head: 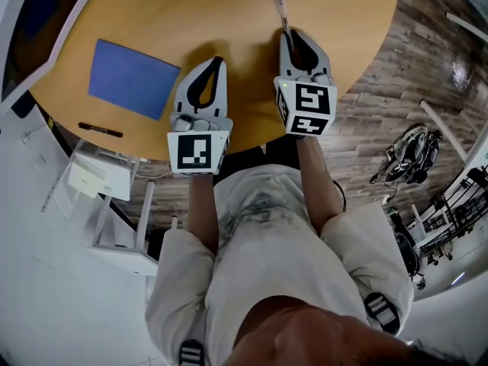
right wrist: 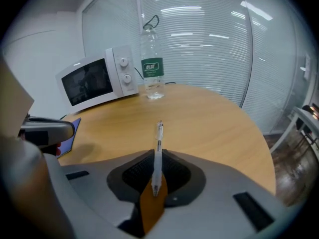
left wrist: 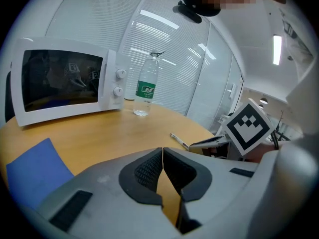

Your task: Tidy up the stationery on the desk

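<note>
stationery shows in three pieces on the round wooden counter (head: 229,21). a white microwave (left wrist: 65,83) stands at the counter's far side with its door shut and two knobs on its right-hand panel. a flat blue pad (head: 133,78) lies on the person's left half of the counter, near the edge. the left gripper (head: 219,59) hovers over the near edge just right of the pad, its jaws closed tip to tip with nothing between them. the right gripper (head: 288,36) is beside it, a little further in over the wood, and its jaws are clamped on a clear pen (right wrist: 159,133). a clear water bottle (left wrist: 146,86) with a green label stands upright just beside the microwave's knob side. the clear pen runs along the line of the jaws, one end sticking out past the fingertips above the counter, the other end back between the pads. a black pen (head: 100,130) lies flat near the counter's near edge, close to the blue pad's near side but apart from it, and well left of both grippers.
</note>
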`<state>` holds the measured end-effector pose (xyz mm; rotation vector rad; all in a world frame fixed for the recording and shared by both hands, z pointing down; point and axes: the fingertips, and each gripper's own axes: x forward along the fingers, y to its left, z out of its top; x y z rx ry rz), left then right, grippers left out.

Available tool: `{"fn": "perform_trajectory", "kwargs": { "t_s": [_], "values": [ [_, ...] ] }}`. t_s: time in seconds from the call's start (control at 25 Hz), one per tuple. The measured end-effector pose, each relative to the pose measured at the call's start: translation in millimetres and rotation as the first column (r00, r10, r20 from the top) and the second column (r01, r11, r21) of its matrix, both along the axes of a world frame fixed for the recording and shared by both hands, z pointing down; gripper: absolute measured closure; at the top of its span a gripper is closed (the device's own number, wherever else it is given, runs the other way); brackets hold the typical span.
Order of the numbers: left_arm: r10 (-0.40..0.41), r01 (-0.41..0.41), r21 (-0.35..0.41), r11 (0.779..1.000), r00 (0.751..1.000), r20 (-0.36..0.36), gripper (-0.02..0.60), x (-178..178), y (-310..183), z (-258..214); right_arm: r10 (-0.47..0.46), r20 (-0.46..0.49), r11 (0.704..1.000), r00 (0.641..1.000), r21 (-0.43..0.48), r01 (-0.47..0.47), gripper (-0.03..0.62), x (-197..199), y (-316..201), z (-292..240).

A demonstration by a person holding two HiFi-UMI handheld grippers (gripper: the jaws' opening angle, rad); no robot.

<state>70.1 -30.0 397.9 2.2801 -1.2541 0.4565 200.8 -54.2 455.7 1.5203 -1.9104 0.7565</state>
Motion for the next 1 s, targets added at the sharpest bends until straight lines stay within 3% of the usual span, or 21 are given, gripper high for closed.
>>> {"fn": "perform_trajectory", "kwargs": {
  "t_s": [0.44,0.52,0.6,1.0],
  "values": [
    [0.084,-0.084,-0.005,0.996,0.996,0.004,0.568,32.2,-6.3,4.6,0.065,-0.015,0.998,0.998,0.009,-0.065,0.488,19.0,0.7,1.4],
    [0.090,-0.090,-0.003,0.996,0.996,0.007,0.568,31.3,-4.2,5.8,0.048,-0.009,0.999,0.999,0.008,-0.048,0.452,14.1,3.4,1.8],
    [0.087,-0.087,-0.005,0.996,0.996,0.006,0.568,30.8,-3.6,5.8,0.039,-0.011,0.999,0.999,0.008,-0.039,0.424,13.0,4.4,1.5],
    [0.046,-0.046,0.005,0.999,0.999,0.005,0.568,11.6,1.9,0.8,0.006,-0.097,0.998,0.995,0.067,0.000,0.408,11.1,1.5,-12.1]
  ]
}}
